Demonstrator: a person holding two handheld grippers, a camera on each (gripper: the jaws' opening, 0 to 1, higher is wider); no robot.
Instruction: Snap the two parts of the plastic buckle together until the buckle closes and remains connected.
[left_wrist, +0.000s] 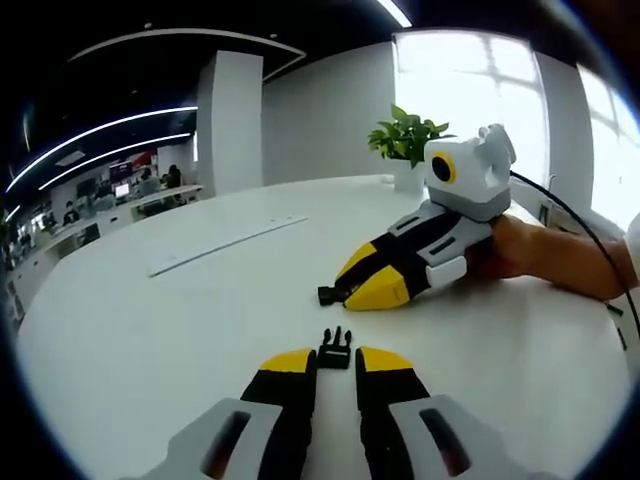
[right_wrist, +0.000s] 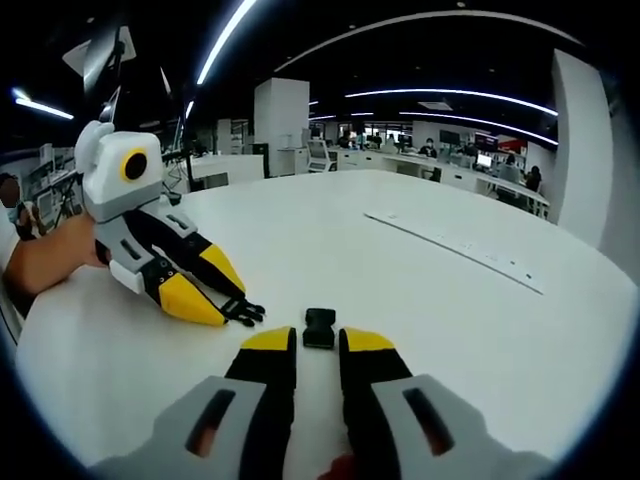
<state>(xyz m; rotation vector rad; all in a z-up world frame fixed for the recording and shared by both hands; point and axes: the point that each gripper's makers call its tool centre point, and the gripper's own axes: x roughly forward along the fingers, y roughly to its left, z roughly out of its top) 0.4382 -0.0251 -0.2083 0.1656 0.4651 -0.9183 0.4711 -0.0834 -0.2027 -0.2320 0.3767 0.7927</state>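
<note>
Left gripper (left_wrist: 337, 357): jaws slightly parted, pronged buckle half (left_wrist: 336, 348) at tips | right gripper (right_wrist: 317, 340): likewise, socket half (right_wrist: 319, 327) on table (right_wrist: 420, 290) | advice: align before pressing.

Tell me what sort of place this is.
Probably an open-plan office: a large white table, rows of desks with monitors behind it, strip lights on a dark ceiling, and a potted plant by a bright window.

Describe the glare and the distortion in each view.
Left gripper view: the window behind the plant is blown out white, and the table edge bows. Right gripper view: no window glare, ceiling light strips curve with the fisheye, and the background desks are soft.
</note>
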